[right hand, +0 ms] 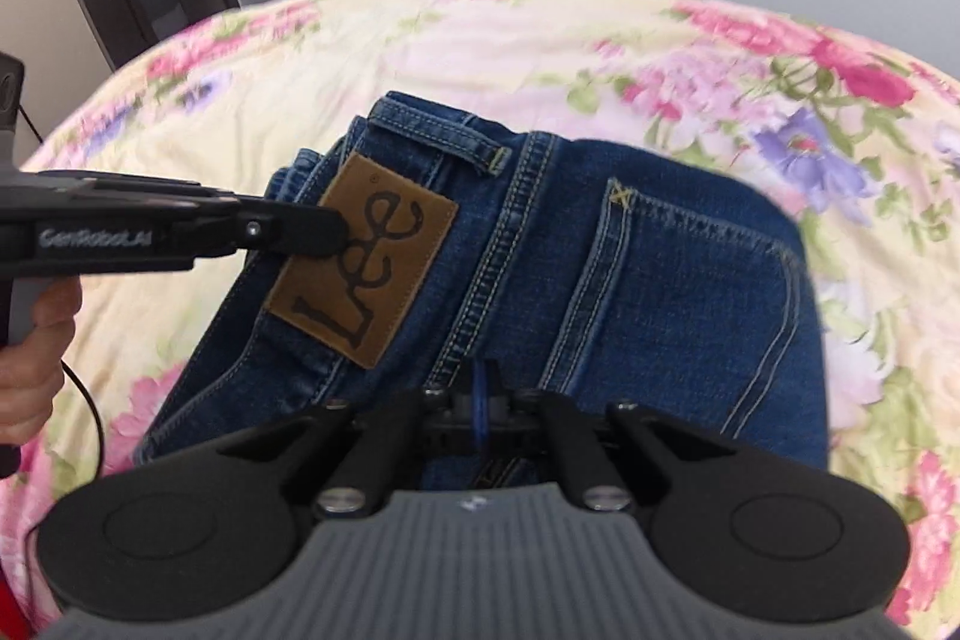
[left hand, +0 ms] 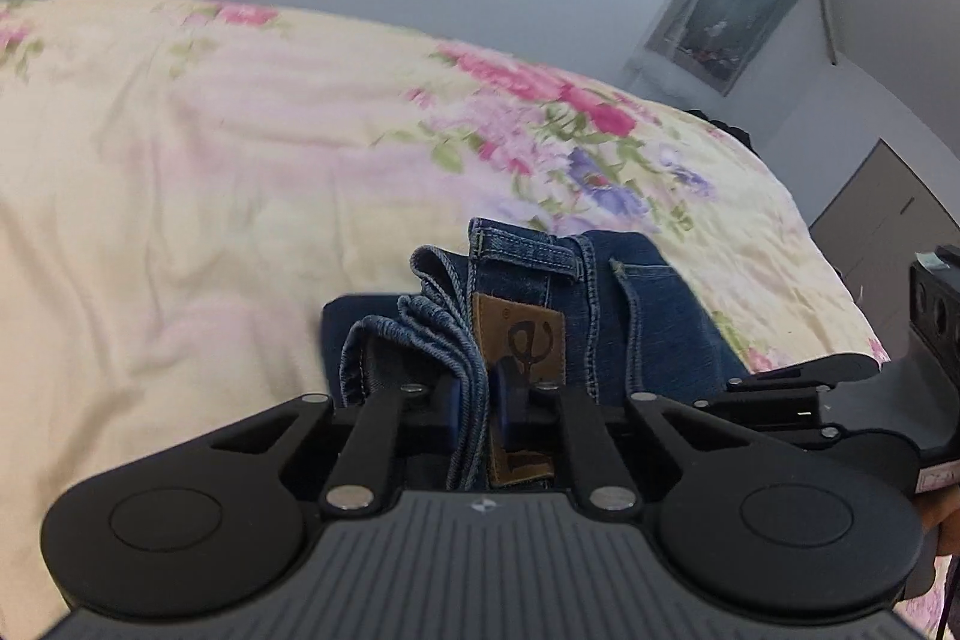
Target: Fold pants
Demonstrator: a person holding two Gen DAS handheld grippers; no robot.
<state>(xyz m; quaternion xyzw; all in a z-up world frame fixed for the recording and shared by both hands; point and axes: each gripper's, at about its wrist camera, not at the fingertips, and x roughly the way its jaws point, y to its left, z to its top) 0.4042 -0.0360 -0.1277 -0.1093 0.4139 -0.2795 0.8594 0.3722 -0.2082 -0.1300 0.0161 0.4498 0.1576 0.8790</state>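
Left claw point(left hand: 489, 400) pinches stacked denim layers of the jeans point(right hand: 660, 280) beside the leather patch point(right hand: 366, 259); right claw point(right hand: 480, 400) grips an adjacent fold, over the bed point(right hand: 540, 40). Heavy, pliant cloth; thick waistband edges likely hold best.

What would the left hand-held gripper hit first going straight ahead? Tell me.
The left hand-held gripper, already shut on the jeans at the leather patch, would only meet more denim, then probably the floral bedspread.

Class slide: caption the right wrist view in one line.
Both grippers pinch the jeans at the waistband, near the leather patch, on a floral bedspread.
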